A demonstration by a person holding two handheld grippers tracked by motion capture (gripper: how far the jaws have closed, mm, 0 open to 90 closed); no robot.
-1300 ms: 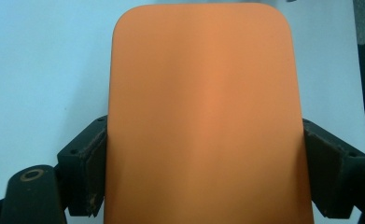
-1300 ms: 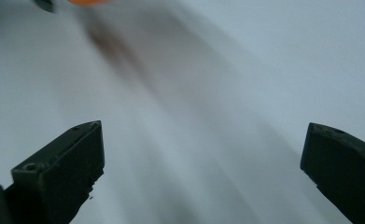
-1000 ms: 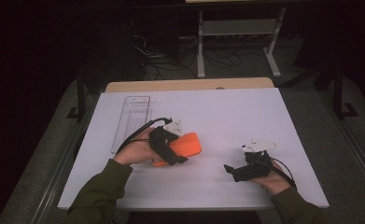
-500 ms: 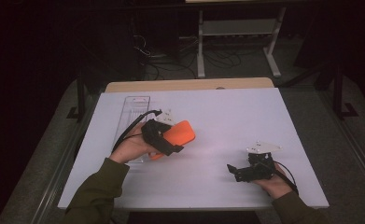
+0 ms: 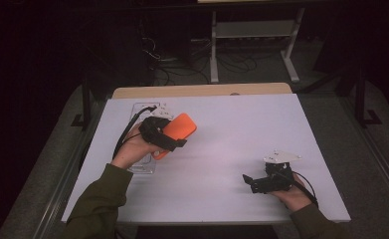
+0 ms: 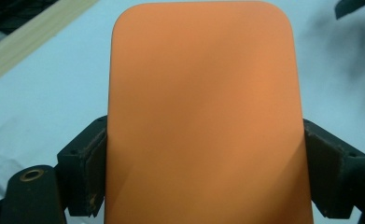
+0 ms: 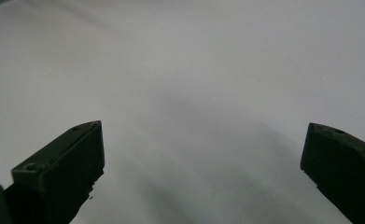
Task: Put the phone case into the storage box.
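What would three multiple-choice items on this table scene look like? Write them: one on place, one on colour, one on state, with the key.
1. Where is the clear tray?
A. under the left hand, at the table's left
B. beside the right gripper
C. on the floor

2. What colour is the flat block?
A. blue
B. orange
C. green

3. How does the right gripper stand?
A. shut on the block
B. shut on a cable
C. open, with nothing between its jaws

Key: 1 A, the high view shows it below the left gripper. 2 B, the left gripper view shows it orange between the pads. 3 C, the right gripper view shows bare white table between wide jaws.
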